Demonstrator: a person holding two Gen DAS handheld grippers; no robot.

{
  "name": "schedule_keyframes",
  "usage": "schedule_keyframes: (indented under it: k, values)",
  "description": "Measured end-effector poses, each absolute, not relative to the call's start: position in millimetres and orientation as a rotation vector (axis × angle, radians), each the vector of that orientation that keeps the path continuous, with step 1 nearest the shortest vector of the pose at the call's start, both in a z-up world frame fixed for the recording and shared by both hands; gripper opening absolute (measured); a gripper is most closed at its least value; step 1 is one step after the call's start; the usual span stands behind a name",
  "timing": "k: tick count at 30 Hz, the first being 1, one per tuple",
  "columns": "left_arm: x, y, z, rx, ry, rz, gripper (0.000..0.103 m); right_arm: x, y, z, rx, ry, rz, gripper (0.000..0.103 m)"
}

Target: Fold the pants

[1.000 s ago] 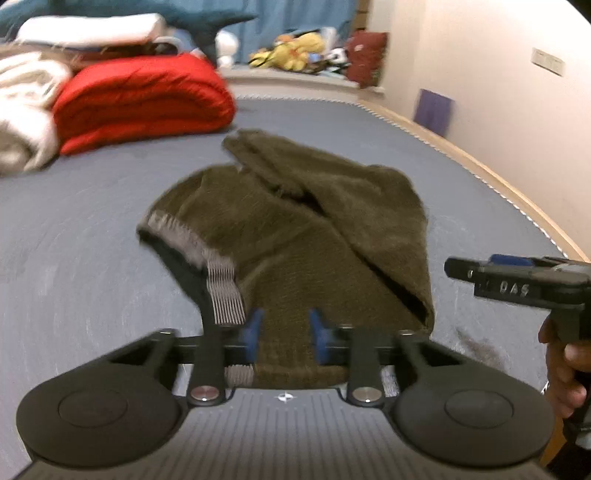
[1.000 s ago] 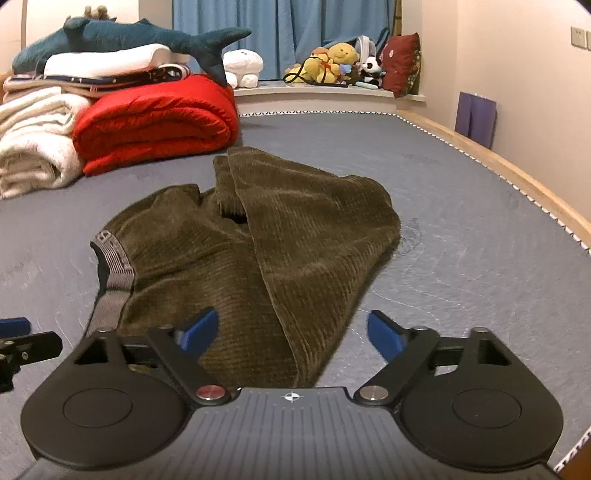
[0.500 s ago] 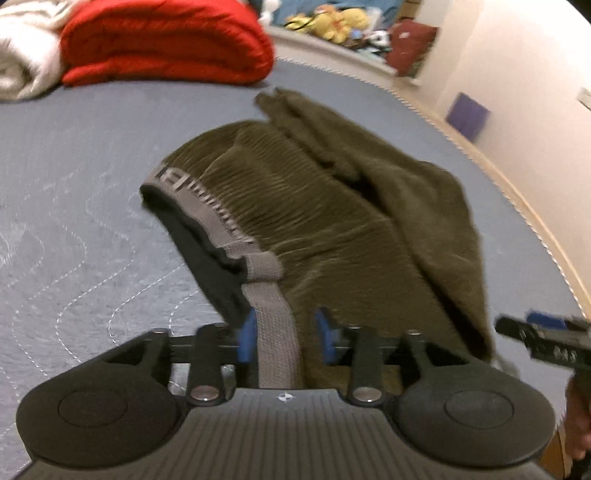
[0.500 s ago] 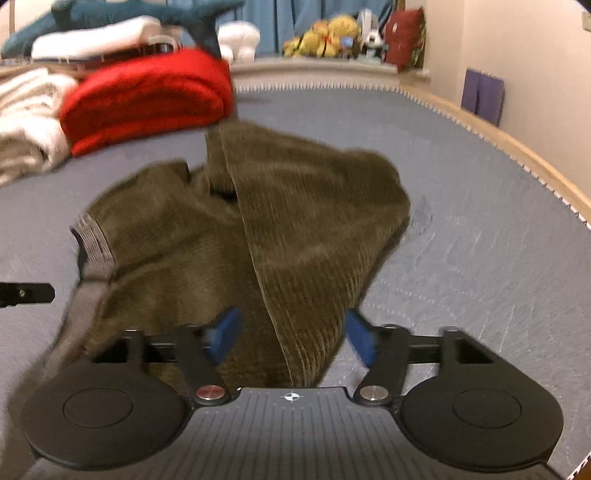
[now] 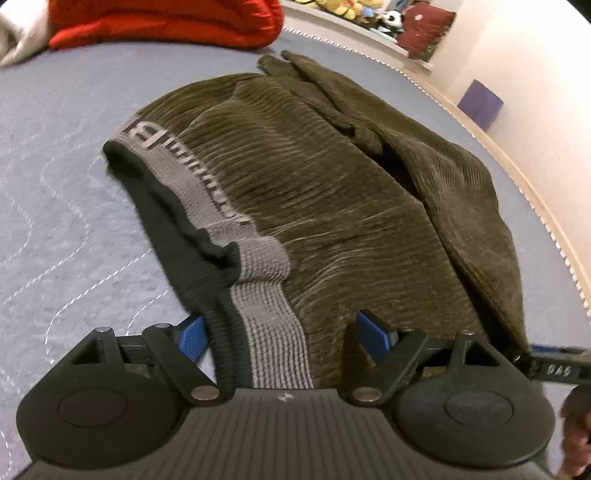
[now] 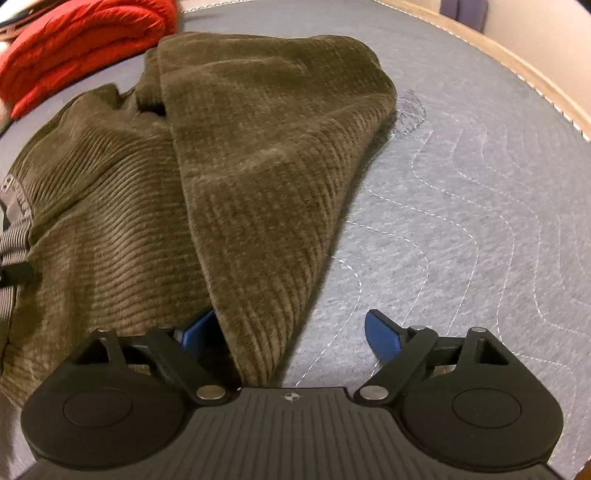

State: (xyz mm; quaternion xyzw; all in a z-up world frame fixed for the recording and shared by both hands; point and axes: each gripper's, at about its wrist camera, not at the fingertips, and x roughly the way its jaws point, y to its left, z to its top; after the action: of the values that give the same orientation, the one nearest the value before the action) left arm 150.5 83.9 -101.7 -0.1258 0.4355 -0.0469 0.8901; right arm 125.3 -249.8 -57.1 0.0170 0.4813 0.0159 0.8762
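Observation:
Olive corduroy pants [image 5: 332, 192] lie bunched on a grey quilted mattress [image 5: 55, 206]. Their grey waistband [image 5: 266, 295] runs toward me and passes between the blue pads of my left gripper [image 5: 282, 336], whose jaws stand open around it. In the right wrist view the pants [image 6: 240, 166] fill the left and middle. A folded leg edge lies between the jaws of my right gripper [image 6: 295, 334], which stand wide open around it. The right gripper's tip [image 5: 550, 367] shows at the right edge of the left view.
A folded red quilt [image 5: 166, 18] lies at the back left, also in the right wrist view [image 6: 81, 40]. Plush toys and a dark red cushion [image 5: 424, 26] sit on a far ledge. The wooden bed edge [image 6: 517, 66] and wall run along the right.
My left gripper was shut on the waistband and has opened, the pants now resting lower. My right gripper has moved forward and down over the pant leg edge, staying open.

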Motion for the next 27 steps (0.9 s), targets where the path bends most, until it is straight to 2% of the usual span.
schedule_keyframes:
  k: [1, 2, 3, 4, 5, 7, 8, 15, 27]
  values:
    - [151.4, 81.6, -101.8, -0.244, 0.896, -0.096, 0.079, 125.0, -250.1, -56.4, 0.032, 0.995, 0.022, 0.084]
    - [151.7, 79.1, -101.8, -0.227, 0.890, -0.085, 0.068, 124.8, -250.7, -55.7, 0.035, 0.990, 0.019, 0.079]
    - [154.5, 78.9, -101.5, -0.221, 0.890, -0.066, 0.061, 124.5, -252.4, -54.0, 0.045, 0.990, 0.026, 0.075]
    - [155.0, 82.0, -100.4, -0.233, 0.890, -0.055, 0.049, 123.1, -253.5, -52.1, 0.055, 0.984, 0.035, 0.061]
    - [155.7, 86.0, -99.0, -0.255, 0.893, -0.053, 0.041, 123.3, -254.5, -50.6, 0.067, 0.971, 0.047, 0.042]
    - [152.9, 95.3, -94.4, -0.301, 0.886, -0.061, 0.033, 122.7, -256.3, -47.5, 0.073, 0.951, 0.055, 0.024]
    - [151.0, 96.0, -90.7, -0.302, 0.874, -0.066, 0.030, 122.3, -257.3, -46.3, 0.078, 0.947, 0.056, 0.019]
    - [115.3, 98.5, -42.1, -0.218, 0.754, -0.075, 0.022, 106.7, -252.2, -26.6, 0.095, 0.896, 0.221, 0.015]
    - [22.4, 176.1, -2.0, -0.167, 0.830, -0.013, 0.020, 3.3, -190.0, 14.3, -0.153, 0.753, 0.757, 0.008]
